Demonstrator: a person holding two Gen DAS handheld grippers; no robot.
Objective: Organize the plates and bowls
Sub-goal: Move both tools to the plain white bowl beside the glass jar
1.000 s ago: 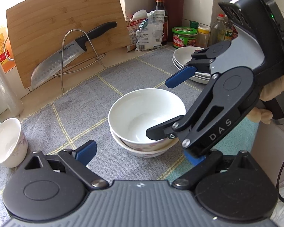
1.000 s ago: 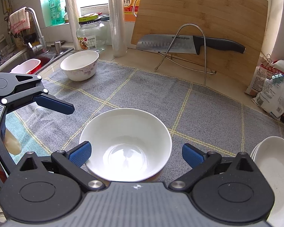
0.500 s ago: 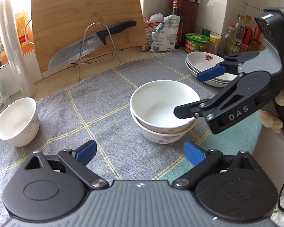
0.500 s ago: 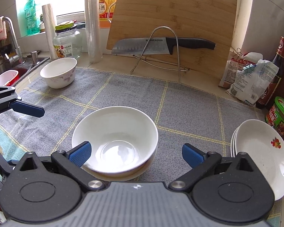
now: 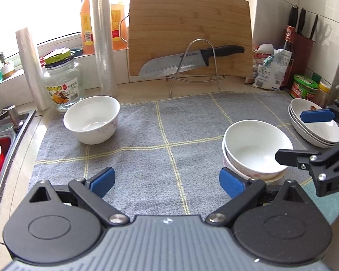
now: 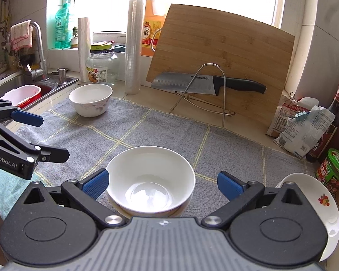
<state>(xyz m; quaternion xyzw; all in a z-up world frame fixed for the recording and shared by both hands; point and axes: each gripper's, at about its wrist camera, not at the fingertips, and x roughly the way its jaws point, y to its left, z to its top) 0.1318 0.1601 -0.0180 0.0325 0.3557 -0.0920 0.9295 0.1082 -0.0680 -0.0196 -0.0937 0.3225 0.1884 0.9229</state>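
Observation:
Two white bowls stand stacked (image 5: 256, 149) on the grey cloth (image 5: 147, 158), and the stack also shows in the right wrist view (image 6: 150, 180). A single white bowl (image 5: 92, 119) stands at the far left of the cloth, also in the right wrist view (image 6: 90, 99). A stack of white plates (image 5: 314, 124) sits at the right edge, and it shows in the right wrist view (image 6: 323, 205). My left gripper (image 5: 167, 183) is open and empty over bare cloth. My right gripper (image 6: 162, 183) is open, just behind the stacked bowls.
A bamboo cutting board (image 5: 189, 36) and a knife (image 5: 192, 59) on a wire stand are at the back. A glass jar (image 5: 63, 83), film rolls (image 5: 104, 40) and the sink (image 6: 27, 85) are at the left. Bags and bottles (image 6: 305, 126) crowd the right.
My left gripper has swung left, away from the stacked bowls, bringing the single bowl into view. My right gripper has pulled back a little from the stack and stays open.

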